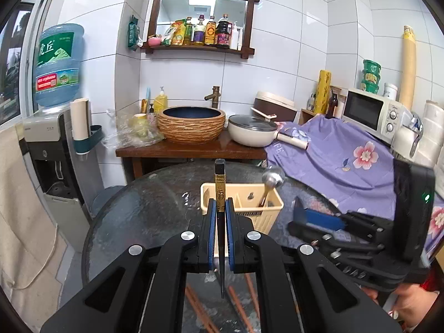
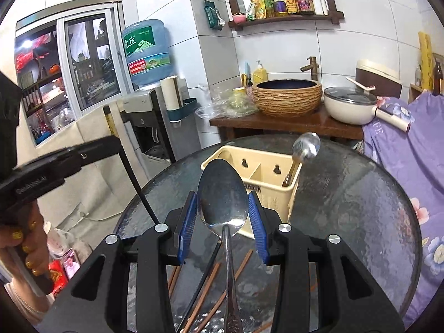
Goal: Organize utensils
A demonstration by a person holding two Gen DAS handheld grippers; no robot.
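Left wrist view: left gripper (image 1: 220, 208) pinches a black chopstick (image 1: 220, 194), gold-banded, long axis pointing away above the cream plastic caddy (image 1: 266, 216) on the round glass table (image 1: 144, 211).

Right wrist view: right gripper (image 2: 224, 216) clamps a steel spoon (image 2: 223, 197) by its bowl, handle trailing back; brown chopsticks (image 2: 206, 291) lie beneath.

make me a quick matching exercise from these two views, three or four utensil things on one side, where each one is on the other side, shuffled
Things:
1. black chopstick
2. large spoon
3. small spoon
4. brown chopsticks

Places:
a. standing in the cream holder
b. lying on the glass table
c. clamped in the left gripper
d. between the right gripper fingers

Pairs: 1-c, 2-d, 3-a, 4-b
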